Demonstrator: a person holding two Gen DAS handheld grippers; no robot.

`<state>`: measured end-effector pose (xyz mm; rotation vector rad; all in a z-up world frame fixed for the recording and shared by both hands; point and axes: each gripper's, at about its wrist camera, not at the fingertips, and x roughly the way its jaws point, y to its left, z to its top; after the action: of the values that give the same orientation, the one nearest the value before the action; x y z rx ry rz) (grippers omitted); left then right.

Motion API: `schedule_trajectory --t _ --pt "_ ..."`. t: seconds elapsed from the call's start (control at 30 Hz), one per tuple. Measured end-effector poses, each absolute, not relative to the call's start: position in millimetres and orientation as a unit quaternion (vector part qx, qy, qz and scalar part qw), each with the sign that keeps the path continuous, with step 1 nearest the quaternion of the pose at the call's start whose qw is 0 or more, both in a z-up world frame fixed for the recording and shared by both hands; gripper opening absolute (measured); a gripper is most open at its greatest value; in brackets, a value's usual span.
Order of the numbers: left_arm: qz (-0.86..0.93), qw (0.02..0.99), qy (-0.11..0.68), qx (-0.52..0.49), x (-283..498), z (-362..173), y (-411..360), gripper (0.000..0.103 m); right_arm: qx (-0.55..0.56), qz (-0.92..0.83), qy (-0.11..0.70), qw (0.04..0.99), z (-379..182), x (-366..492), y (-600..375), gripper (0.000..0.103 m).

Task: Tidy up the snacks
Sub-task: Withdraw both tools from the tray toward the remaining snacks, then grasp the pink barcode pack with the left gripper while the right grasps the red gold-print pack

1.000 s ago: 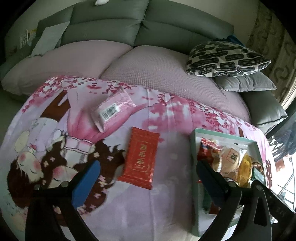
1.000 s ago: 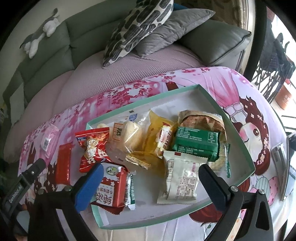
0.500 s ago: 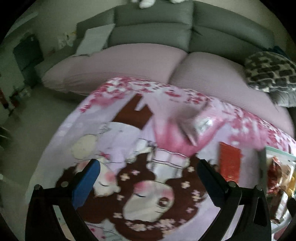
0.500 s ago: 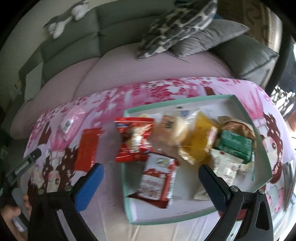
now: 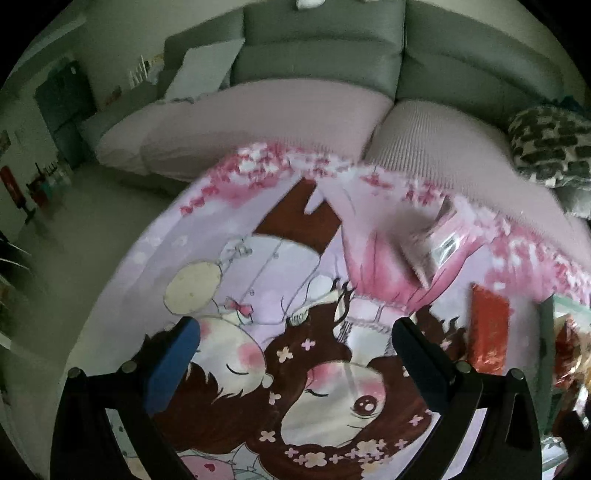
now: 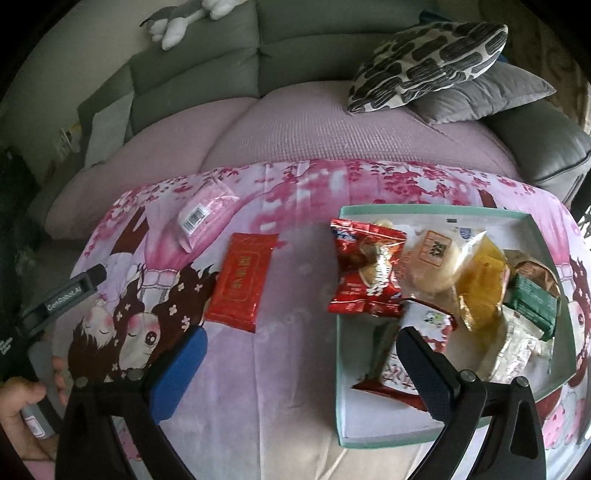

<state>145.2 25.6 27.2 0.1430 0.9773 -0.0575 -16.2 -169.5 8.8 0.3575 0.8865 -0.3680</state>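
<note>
Snacks split between a teal tray [image 6: 436, 212] and the cartoon-printed pink cloth [image 6: 295, 332] over the counter. Left gripper [image 5: 295, 345] wide open, nothing between its fingers, hovering above the 2 cartoon faces on the cloth; view blurred. Seen from the right wrist camera at far left, gripped by a hand [image 6: 22, 417]. Right gripper [image 6: 301, 352] likewise spread wide and empty, left finger over bare cloth, right finger over the near left part of the tray. Flat red packet [image 6: 242, 280] lying on the cloth, well left of the tray, apart from it; same packet at the right edge of the left wrist view [image 5: 489, 328]. Pink packet [image 6: 205, 218] with a barcode label further back and left on the cloth, near the red one but not touching; blurred in the left view [image 5: 439, 243]. Red snack bag [image 6: 364, 267] draped over the tray's left rim. Inside the tray: pale round pastry [image 6: 434, 264], yellow wrapped snack [image 6: 480, 286], green packet [image 6: 533, 302], silvery white packet [image 6: 513, 347], and red-and-white packet [image 6: 406, 354] partly hidden behind the right finger. Behind the counter, grey sofa [image 6: 207, 77] with mauve seat cover, patterned black-and-white cushion [image 6: 424, 62] stacked on a grey cushion [image 6: 487, 92], plush toy [image 6: 184, 18] on the backrest.
</note>
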Motion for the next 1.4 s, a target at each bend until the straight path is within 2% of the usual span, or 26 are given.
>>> schedule_trajectory --t 0.2,0.47,0.7,0.97,1.4 --pt "-0.039 0.857 0.506 0.09 156.7 -4.0 19.5 0.103 0.166 -0.177 0.428 0.87 1.7 -3.4 -160.7 0.103" --pt "-0.042 0.857 0.507 0.076 167.5 -11.4 25.5 0.103 0.175 -0.151 0.42 0.877 -4.1 22.5 -142.0 0.103" --pt "-0.033 0.857 0.511 0.05 177.2 -15.9 41.0 0.103 0.168 -0.149 0.456 0.861 -23.1 57.4 -139.0 0.103" --pt "-0.036 0.86 0.507 0.043 182.9 -16.2 43.4 0.103 0.164 -0.144 0.485 0.847 -38.3 96.3 -140.3 0.093" --pt "-0.039 0.862 0.504 0.045 191.9 -17.2 39.8 0.103 0.146 -0.158 0.525 0.823 -64.0 128.0 -146.1 0.09"
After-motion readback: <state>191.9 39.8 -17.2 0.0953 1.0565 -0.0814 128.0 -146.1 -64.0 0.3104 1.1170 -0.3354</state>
